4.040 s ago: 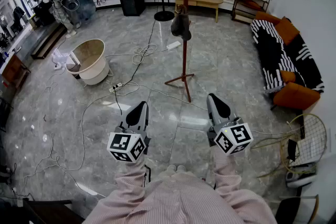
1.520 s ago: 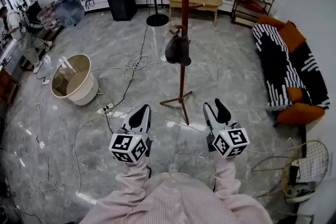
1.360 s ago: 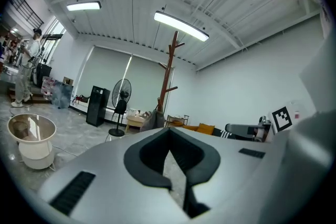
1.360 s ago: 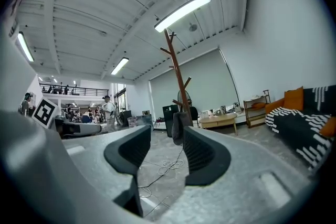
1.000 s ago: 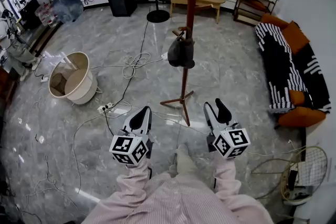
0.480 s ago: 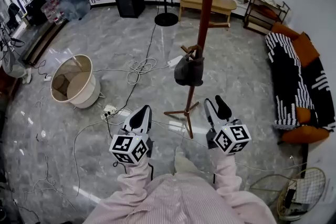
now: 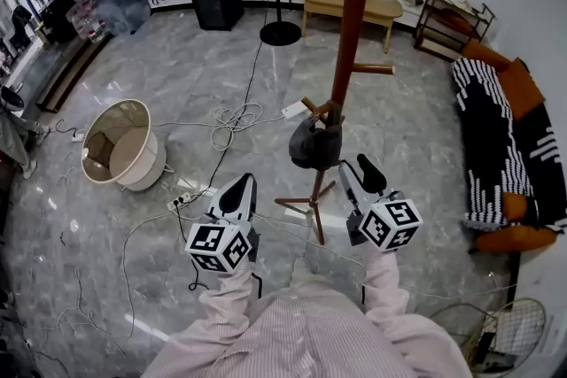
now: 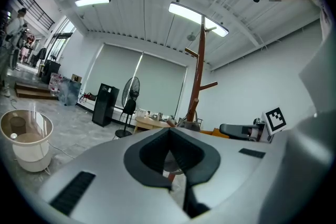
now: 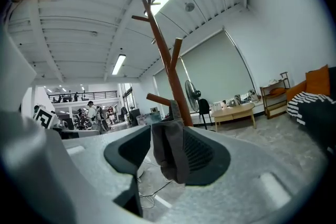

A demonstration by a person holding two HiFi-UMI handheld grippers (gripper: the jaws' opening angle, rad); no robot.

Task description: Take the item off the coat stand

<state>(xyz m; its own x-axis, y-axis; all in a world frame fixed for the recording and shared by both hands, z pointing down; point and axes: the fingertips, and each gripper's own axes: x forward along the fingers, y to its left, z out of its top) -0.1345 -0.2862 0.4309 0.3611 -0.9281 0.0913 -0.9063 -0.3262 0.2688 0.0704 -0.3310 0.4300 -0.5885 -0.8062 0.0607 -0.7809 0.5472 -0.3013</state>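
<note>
**A:** Closing in: since half a second ago your right gripper [image 7: 356,165] has come up level with the grey item [image 7: 314,143], which hung well above it then. The coat stand [image 7: 353,31] is also nearer, at your 12 o'clock.

**B:** Nothing is off the stand yet, though. The item hangs from a low peg [image 7: 310,106], at about 10 o'clock of your right gripper and just beside its tips.

**A:** Your right fingers are spread apart. Looking along them, the grey cloth fills the gap between them, but I judge that you haven't pinched it yet.

**B:** Your left gripper [image 7: 240,182] is low, at about 7 o'clock of the item and apart from it. Its fingers are closed together on nothing.

**A:** So the approach looks finished and the real work is still ahead. You need to close the right fingers on the cloth, raise it clear of the peg, which slants upward, and carry it away from the pole.

**B:** How the cloth hooks over that peg is too small to tell, so lift it up before you pull it toward you.
</note>
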